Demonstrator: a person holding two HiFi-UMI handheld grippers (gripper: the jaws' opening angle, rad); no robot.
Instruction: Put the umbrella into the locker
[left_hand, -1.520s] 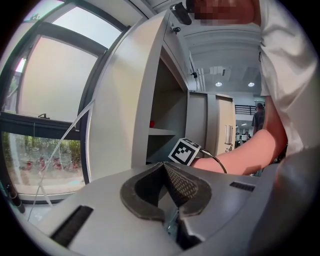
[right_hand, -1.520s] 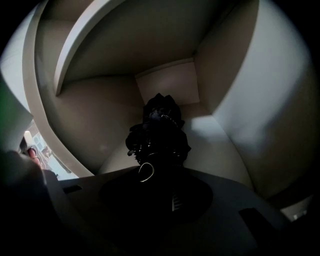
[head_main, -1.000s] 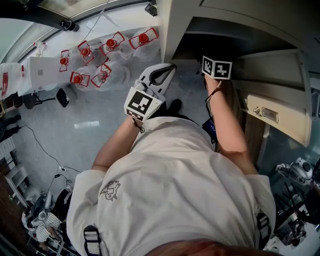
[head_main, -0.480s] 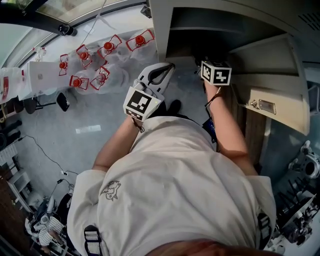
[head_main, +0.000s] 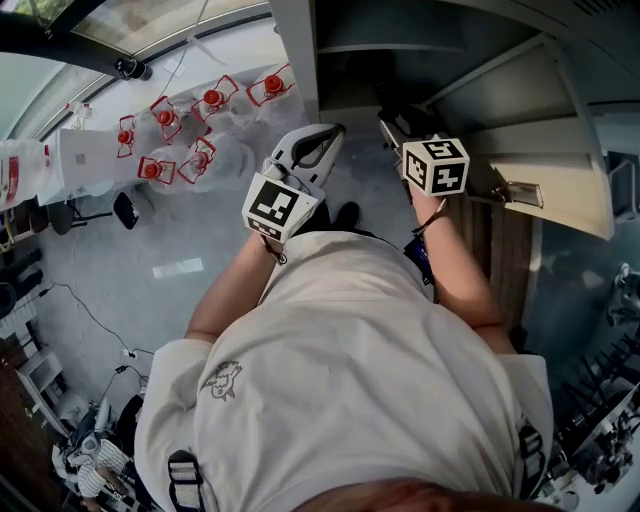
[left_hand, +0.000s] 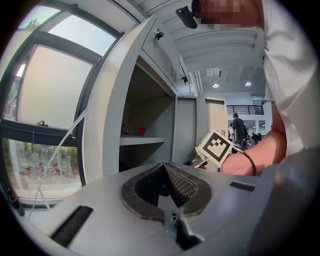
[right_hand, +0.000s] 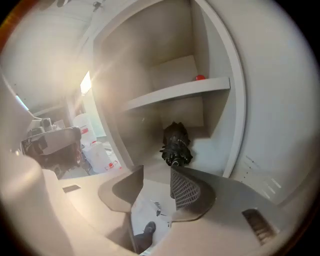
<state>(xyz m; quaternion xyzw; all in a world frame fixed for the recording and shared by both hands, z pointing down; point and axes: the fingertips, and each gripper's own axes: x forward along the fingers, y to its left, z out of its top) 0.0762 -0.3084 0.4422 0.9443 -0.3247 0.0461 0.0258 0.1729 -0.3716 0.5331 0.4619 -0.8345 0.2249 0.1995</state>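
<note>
The black folded umbrella (right_hand: 176, 145) lies on the floor of the open grey locker (right_hand: 220, 125), under its shelf (right_hand: 175, 92). My right gripper (right_hand: 157, 170) hangs in front of the opening, drawn back from the umbrella. It is open, its jaws have just been closing, and nothing is between them. Its marker cube (head_main: 435, 165) shows at the locker's mouth in the head view. My left gripper (left_hand: 164, 164) is shut and empty, held level left of the locker (head_main: 345, 70). It sees the right cube (left_hand: 216, 146).
The locker door (head_main: 545, 130) stands open at the right. A small red thing (right_hand: 200, 77) sits on the shelf. Several water jugs with red caps (head_main: 200, 130) stand on the floor at the left, near a black chair (head_main: 125, 208). A window (left_hand: 45, 100) is beyond.
My right gripper has pulled back out of the locker and risen toward the head camera. The left gripper has shifted only slightly.
</note>
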